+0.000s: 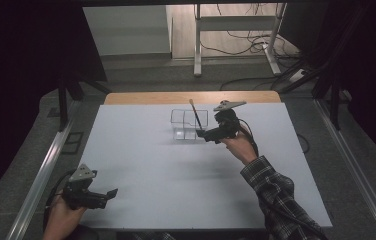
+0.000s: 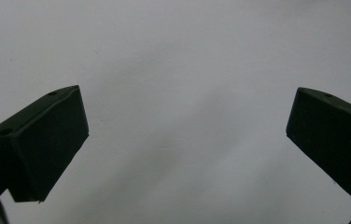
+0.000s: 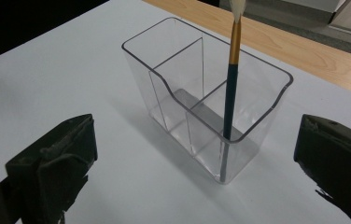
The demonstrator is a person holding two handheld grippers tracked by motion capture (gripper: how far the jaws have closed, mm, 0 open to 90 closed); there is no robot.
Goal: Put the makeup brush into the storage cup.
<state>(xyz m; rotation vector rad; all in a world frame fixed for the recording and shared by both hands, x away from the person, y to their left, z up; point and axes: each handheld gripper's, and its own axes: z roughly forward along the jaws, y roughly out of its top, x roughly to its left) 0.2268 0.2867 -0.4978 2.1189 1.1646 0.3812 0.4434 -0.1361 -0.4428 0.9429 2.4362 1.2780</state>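
your right claw (image 1: 202,133) sits just beside the clear holder (image 1: 189,123) on the white table (image 1: 141,165), on the holder's right side as the high view shows it. its jaws are spread wide and hold nothing. in the right gripper view (image 3: 197,154) the holder (image 3: 173,70) stands just ahead of the two black jaws, roughly centred between them and a little beyond their tips, not touching either one.

the brush (image 1: 195,115) stands inside that holder. in the right gripper view the brush (image 3: 231,88) has a dark handle, a gold band higher up and a pale tuft at the top edge of the frame. its lower end rests at the bottom of the corner of the holder nearest your right-hand jaw, and it leans slightly so the upper part rises well above the rim. the holder is split by clear dividers into several compartments; the brush is in the end one closest to you on that side. the brush is apart from both jaws.

your left claw (image 1: 112,192) is well apart from all this, near the front left corner of the table. in the left gripper view (image 2: 187,135) its jaws are also spread wide, with bare table surface (image 2: 178,56) between them.

a wooden strip (image 1: 191,96) runs along the far edge of the table, behind the holder.
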